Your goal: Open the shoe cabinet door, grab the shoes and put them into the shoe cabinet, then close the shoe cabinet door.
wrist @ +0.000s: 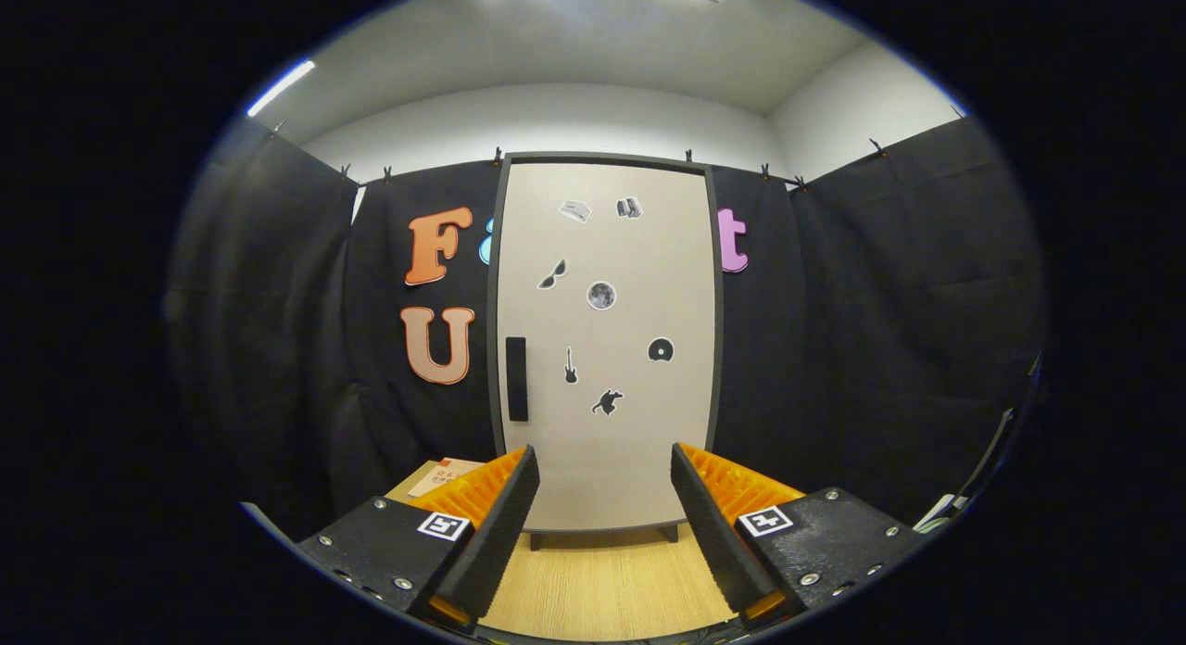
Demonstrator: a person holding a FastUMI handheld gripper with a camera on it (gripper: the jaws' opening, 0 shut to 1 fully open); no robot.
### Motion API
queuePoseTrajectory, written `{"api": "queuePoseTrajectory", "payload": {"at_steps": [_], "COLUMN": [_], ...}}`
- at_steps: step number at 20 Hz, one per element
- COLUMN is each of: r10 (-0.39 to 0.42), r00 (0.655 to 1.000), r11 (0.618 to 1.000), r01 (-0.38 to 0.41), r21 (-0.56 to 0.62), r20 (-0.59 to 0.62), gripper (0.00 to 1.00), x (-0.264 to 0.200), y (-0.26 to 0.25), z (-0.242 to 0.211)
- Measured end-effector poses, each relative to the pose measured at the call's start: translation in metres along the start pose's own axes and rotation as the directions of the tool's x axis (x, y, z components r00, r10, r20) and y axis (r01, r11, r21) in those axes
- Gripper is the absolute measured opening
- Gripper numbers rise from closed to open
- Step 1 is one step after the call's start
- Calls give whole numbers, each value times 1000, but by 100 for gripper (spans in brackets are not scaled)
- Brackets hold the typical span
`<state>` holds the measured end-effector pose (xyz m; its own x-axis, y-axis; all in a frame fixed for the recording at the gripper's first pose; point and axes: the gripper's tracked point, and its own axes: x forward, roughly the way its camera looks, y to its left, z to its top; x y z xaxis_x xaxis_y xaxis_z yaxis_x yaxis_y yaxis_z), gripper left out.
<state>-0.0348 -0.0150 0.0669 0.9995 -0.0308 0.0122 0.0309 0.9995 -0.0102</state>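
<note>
Tall pale beige shoe cabinet door [607, 348]: plain field in a dark grey frame, black rectangular handle [516, 378] at 9 o'clock, scattered black-and-grey stickers [601, 296]. Light wood-grain tabletop [607, 580]: pale tan, fine streaks. Gripper [604, 497], fingers spread apart: square black-on-white marker tags [443, 525] on each side.

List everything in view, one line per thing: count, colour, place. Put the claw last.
Shoe cabinet: one, pale beige door in a dark frame, shut, standing on short feet against the black cloth wall, beyond the claw.
Door handle: one, black, upright bar near the door's left edge.
Stickers: seven, black and grey, scattered over the door.
Floor: one, light wood, between the claw and the cabinet.
Box: one, tan with a reddish patch, on the floor left of the cabinet, partly hidden behind the left finger.
Claw: one, fingers spread wide apart, holding nothing, short of the door.
</note>
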Motion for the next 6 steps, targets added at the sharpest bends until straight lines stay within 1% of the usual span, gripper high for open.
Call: {"api": "queuePoseTrajectory", "payload": {"at_steps": [6], "r10": [-1], "r00": [1000], "r11": [1000], "r01": [1], "r21": [-22], "r20": [-14], "gripper": [91], "x": [6], "y": [1], "z": [-4]}}
